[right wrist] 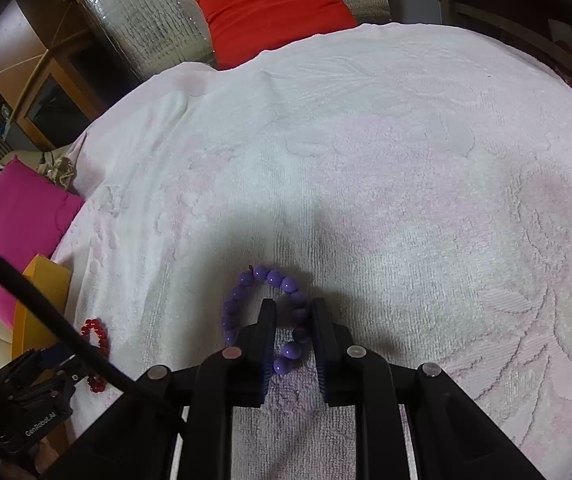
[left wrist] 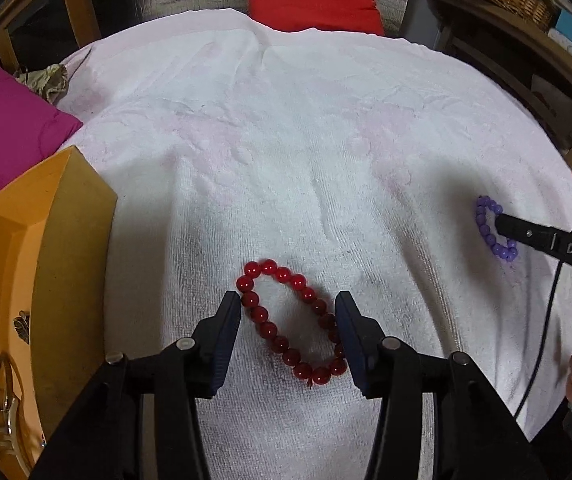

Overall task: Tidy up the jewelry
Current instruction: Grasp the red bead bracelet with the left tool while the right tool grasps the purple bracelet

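Red bead bracelet [left wrist: 292, 322] lies flat on white towel [left wrist: 286, 140], between jaws of left hand-held gripper [left wrist: 289, 312]; jaws approx half open, straddling the loop, pads close to beads but not squeezing. Purple bead bracelet [right wrist: 270, 316] sits to the right on same towel; right hand-held gripper [right wrist: 294, 312] has jaws narrowly apart w/ one side of the loop between them, grip not clear. Orange box [left wrist: 46, 280] at left edge holds metal pieces [left wrist: 4, 408]. Pink cushion [left wrist: 10, 120] behind box
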`<state>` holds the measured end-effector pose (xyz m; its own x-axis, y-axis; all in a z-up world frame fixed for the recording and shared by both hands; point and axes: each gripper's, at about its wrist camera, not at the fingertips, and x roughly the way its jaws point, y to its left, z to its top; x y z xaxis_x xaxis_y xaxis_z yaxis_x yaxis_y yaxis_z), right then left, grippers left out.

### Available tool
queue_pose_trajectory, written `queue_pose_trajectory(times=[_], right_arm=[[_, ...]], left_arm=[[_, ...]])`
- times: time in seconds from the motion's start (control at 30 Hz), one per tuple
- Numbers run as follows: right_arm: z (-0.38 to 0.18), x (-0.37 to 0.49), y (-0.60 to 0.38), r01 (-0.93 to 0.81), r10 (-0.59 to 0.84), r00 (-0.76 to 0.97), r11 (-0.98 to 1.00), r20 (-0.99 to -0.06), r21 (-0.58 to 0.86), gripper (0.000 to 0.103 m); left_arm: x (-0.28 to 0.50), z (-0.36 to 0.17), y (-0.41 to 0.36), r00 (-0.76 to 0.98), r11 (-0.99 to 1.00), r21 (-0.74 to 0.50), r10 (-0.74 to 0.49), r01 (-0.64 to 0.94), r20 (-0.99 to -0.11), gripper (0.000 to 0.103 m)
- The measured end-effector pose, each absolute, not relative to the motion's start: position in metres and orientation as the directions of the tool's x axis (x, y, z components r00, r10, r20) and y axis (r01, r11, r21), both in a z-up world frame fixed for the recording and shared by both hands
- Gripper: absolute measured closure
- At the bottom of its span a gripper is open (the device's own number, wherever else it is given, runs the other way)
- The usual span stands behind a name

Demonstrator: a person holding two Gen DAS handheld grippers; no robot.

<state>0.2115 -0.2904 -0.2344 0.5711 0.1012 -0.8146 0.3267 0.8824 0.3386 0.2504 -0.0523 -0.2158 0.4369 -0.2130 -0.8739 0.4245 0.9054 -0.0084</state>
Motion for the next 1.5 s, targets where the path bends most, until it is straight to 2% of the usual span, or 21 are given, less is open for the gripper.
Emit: queue_pose_trajectory(times=[0.27,0.77,1.17,1.5], right_arm=[[-0.235,0.210,-0.293,0.329,0.121,0.573,0.872,-0.811,0.363,0.082],[-0.235,0.210,-0.293,0.328,0.126,0.574,0.870,-0.809,0.368,0.082],[-0.234,0.209,-0.294,0.322,0.135,0.575,0.869,-0.807,0.375,0.082],[-0.234,0.208,-0.295,0.318,0.140,0.575,0.870,-0.806,0.378,0.082]], left_arm=[[0.244,-0.221,-0.068,0.468,0.887,0.091,-0.150,0.452,-0.871,0.053],[0.243,-0.222,-0.066,0.479,0.886,0.107,-0.139,0.451,-0.867,0.050],[0.249,-0.216,-0.032,0.409,0.912,-0.049,-0.230,0.407,-0.883,0.050],[0.245,-0.218,-0.030,0.391,0.913,-0.083,-0.252,0.400,-0.885,0.050]])
